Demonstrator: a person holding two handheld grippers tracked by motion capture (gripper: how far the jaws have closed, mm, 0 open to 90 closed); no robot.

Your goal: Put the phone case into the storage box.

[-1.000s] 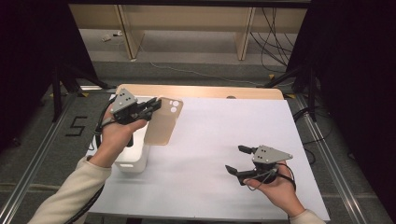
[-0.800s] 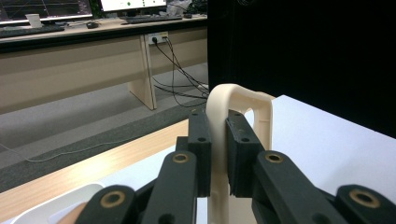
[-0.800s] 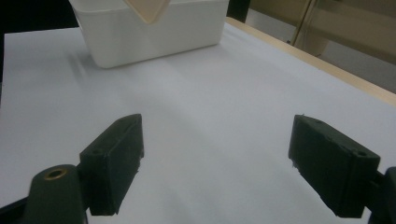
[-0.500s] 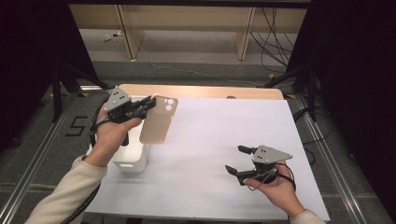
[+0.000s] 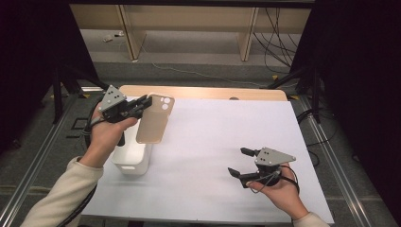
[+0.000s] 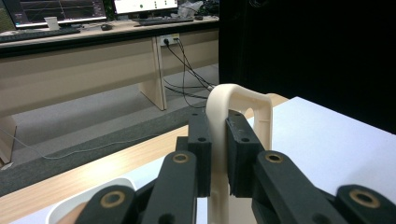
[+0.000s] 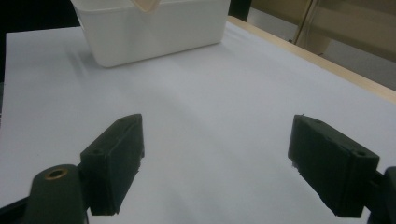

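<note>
High view: left tool (image 5: 142,105), jaws clamped on the upper edge of a beige phone case (image 5: 154,120). The case hangs lengthwise from the grip, camera cut-outs uppermost, its lower end over the near-right rim of a white plastic bin (image 5: 133,158). Change noted: against the frames of a moment ago, hand and case sit higher and farther toward the counter's far-left corner, and more of the bin's opening lies uncovered. Judgement: the case is being lifted clear of the bin, or carried above it before a drop; which of the two cannot be told.

Left gripper view: both pads pressed flat on the case (image 6: 233,116), whose curved corner rises above them; the bin's rim (image 6: 88,196) shows low at left.

Right tool (image 5: 239,161): jaws spread wide, holding nothing, hovering low over the white counter (image 5: 222,132) at near right, well apart from the bin. No change in place. Right gripper view: bare sheet between the pads, the bin (image 7: 154,32) beyond.
</note>
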